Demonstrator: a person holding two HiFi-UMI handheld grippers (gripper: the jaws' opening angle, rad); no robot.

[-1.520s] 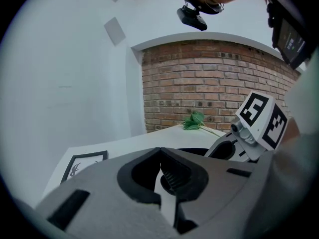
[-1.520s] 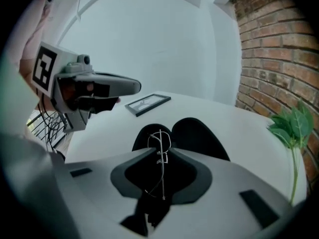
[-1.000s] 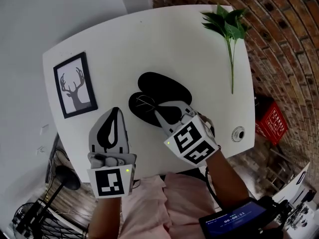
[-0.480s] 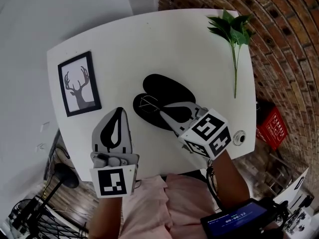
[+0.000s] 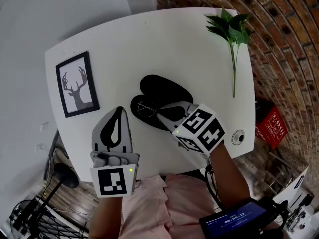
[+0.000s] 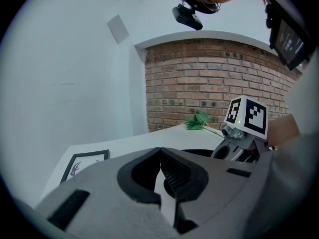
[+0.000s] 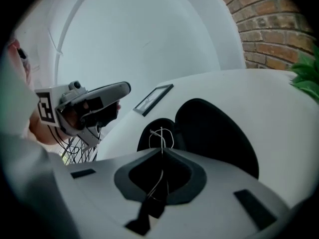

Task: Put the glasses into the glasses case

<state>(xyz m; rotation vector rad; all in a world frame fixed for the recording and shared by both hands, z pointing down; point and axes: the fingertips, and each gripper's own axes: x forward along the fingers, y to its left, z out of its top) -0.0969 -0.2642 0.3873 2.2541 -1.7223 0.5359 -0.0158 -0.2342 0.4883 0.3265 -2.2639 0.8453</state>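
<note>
glasses over the open case, pinched in my right tongs

the white table lies under both tongs. the open black glasses case sits just ahead of the right tongs, which are clamped on the thin wire glasses over its nearer half. the left tongs are closed and empty alongside. i'd lower gently and release only once the frame rests inside. since a second ago the right tongs have rolled; the left haven't moved.

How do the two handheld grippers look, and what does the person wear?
Both the left gripper and the right gripper have light grey bodies and black jaw linings that taper to a point. The left cube and the right cube are white with black square markers and a small green light. The person wears a pink garment; no sleeve covers the forearms.
</note>
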